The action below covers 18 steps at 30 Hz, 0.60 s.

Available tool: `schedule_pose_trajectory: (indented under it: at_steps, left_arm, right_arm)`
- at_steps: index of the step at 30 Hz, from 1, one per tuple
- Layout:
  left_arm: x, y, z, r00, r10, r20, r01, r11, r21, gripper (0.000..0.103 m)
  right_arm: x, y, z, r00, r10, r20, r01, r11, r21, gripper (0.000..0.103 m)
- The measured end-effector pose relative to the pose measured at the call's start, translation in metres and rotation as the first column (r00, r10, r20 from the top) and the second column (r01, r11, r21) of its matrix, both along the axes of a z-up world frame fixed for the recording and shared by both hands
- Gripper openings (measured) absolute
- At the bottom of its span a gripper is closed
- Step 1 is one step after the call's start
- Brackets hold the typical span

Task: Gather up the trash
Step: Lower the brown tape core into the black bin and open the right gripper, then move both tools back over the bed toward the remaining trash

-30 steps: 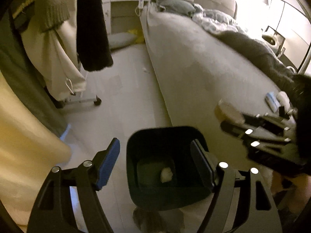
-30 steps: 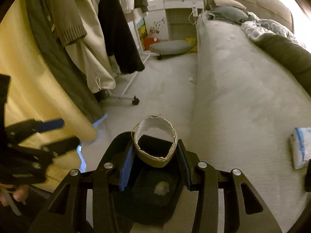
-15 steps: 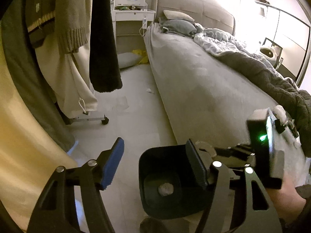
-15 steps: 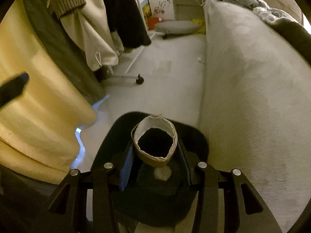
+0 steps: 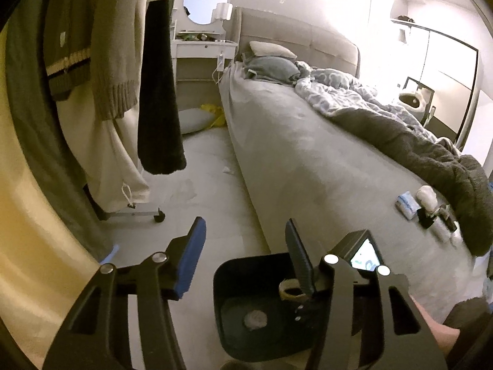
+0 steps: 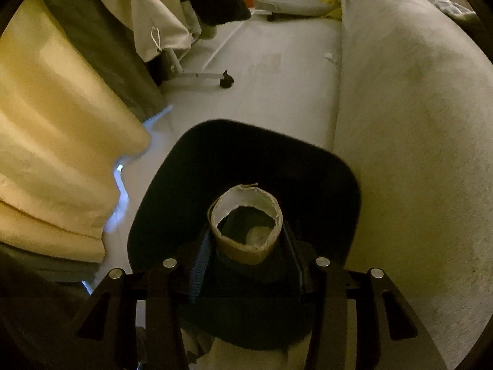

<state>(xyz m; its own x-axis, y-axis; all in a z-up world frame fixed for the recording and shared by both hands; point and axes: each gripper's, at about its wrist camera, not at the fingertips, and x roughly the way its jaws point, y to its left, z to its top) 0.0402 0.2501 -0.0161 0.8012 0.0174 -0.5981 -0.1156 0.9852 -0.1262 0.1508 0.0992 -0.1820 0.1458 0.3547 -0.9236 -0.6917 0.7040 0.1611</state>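
A black bin [image 6: 308, 160] stands on the floor against the bed's side. My right gripper [image 6: 246, 237] points steeply down over the bin's mouth, and between its blue pads [image 6: 200, 256] is a brown cardboard tube [image 6: 243, 254]. The jaws are opening while the pads still touch the tube. A crumpled white ball [image 5: 255, 319] lies at the bin's bottom. My left gripper [image 5: 245, 226] hovers over the floor to the left of the bin [image 5: 220, 280]. Its jaws are closing and nothing is between them. The left wrist view shows the tube [image 5: 291, 289] inside the bin's rim.
A small white scrap [image 5: 228, 170] lies on the floor by the bed. A blue-and-white packet [image 5: 406, 205] and a white lump [image 5: 426, 195] rest on the bed's near part. Hanging clothes on a wheeled rack [image 5: 159, 215] and a yellow curtain [image 6: 61, 141] line the left side.
My right gripper has sunk with the tube, from above the bin down into its mouth. My left gripper has risen and tipped upward, and its jaws have narrowed.
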Motion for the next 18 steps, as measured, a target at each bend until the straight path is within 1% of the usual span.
schedule_pose_trajectory:
  at_steps: [2,5,11,13,18]
  left_arm:
    - [0.0,-0.002,0.005,1.0,-0.006,0.016,0.006,1.0,-0.004,0.056]
    - [-0.001,-0.007,0.011,0.999,-0.014,0.04,0.014,1.0,-0.004,0.056]
    - [0.002,-0.02,0.021,0.998,-0.026,0.063,0.026,1.0,0.006,0.056]
    - [0.005,-0.027,0.024,0.997,-0.031,0.072,0.032,1.0,-0.002,0.056]
    - [0.009,-0.045,0.031,0.994,-0.051,0.092,0.05,0.999,0.005,0.058]
  right_arm:
    - [-0.001,-0.003,0.0,1.0,-0.005,-0.009,0.005,1.0,0.003,0.058]
    - [-0.004,-0.006,0.009,1.0,0.0,-0.001,0.0,1.0,0.022,0.058]
    - [-0.008,-0.016,0.038,0.998,0.013,0.059,-0.019,0.995,0.101,0.061]
    - [-0.009,-0.023,0.049,0.997,0.008,0.082,-0.018,0.992,0.123,0.061]
    - [-0.007,-0.046,0.072,0.991,-0.022,0.133,-0.001,0.986,0.17,0.062]
